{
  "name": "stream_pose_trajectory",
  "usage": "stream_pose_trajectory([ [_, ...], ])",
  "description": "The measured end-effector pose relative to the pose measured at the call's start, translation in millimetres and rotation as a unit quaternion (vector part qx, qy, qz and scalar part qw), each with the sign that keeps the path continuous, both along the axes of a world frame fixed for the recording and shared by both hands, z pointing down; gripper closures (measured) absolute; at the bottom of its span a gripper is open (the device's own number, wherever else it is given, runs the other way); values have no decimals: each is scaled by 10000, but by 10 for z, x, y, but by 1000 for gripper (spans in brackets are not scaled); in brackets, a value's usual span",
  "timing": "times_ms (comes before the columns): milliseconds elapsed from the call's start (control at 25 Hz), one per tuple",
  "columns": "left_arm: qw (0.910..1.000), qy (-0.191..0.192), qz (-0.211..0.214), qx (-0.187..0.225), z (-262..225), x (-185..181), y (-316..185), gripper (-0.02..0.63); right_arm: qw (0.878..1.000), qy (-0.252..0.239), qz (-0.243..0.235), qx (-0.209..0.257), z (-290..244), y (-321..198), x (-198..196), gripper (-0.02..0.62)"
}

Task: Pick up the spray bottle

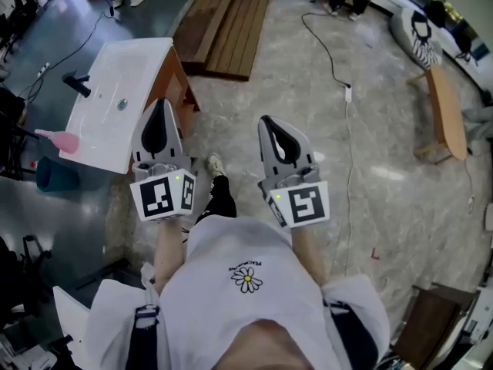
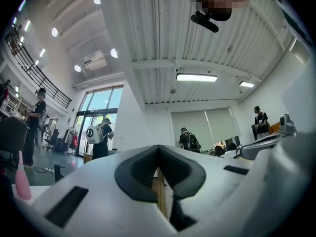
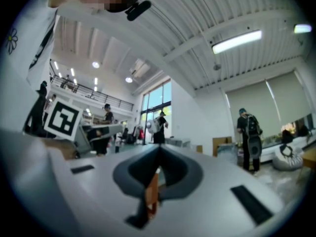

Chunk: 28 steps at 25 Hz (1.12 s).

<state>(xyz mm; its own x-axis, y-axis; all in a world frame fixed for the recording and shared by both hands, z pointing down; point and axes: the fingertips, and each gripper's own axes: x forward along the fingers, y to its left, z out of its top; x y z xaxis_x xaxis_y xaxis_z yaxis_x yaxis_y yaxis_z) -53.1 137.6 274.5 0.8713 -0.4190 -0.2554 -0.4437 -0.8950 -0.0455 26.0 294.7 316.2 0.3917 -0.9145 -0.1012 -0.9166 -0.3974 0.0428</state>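
The pink spray bottle (image 1: 60,139) stands on the near left corner of a white washbasin (image 1: 142,56). In the left gripper view the spray bottle (image 2: 21,180) shows low at the left edge. My left gripper (image 1: 161,103) is held in the air just right of the basin, shut, with nothing between its jaws; the bottle is well to its left. My right gripper (image 1: 266,120) hangs beside it over the floor, also shut and empty. Both grippers' own views, left gripper (image 2: 158,147) and right gripper (image 3: 159,148), show the dark pads meeting at the tip.
The basin sits on a wooden cabinet (image 1: 182,85) and carries a black tap (image 1: 77,82). A teal bucket (image 1: 54,174) stands below the bottle. Wooden planks (image 1: 227,21) lie ahead, a cable (image 1: 339,68) and a wooden bench (image 1: 447,112) to the right. Several people stand far off.
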Motion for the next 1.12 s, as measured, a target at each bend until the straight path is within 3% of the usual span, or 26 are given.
stream_pose_trajectory([
  [360,9996,-75,-190,177,-100,886,-787,588,9990,-374,18,-243,156,-1090,1025,566],
  [720,9981,302,-517,114,-310,1724,-2246,588,9998,-102,-124,-84,-154,-2554,2067,566],
  [920,9963,356,-773,-80,-293,1840,-2671,588,9998,-166,-94,15,-266,-2912,2372,566],
  [1120,9924,266,-1170,-266,-105,1812,-2921,588,9985,-160,-520,-84,-188,-3229,2413,566],
])
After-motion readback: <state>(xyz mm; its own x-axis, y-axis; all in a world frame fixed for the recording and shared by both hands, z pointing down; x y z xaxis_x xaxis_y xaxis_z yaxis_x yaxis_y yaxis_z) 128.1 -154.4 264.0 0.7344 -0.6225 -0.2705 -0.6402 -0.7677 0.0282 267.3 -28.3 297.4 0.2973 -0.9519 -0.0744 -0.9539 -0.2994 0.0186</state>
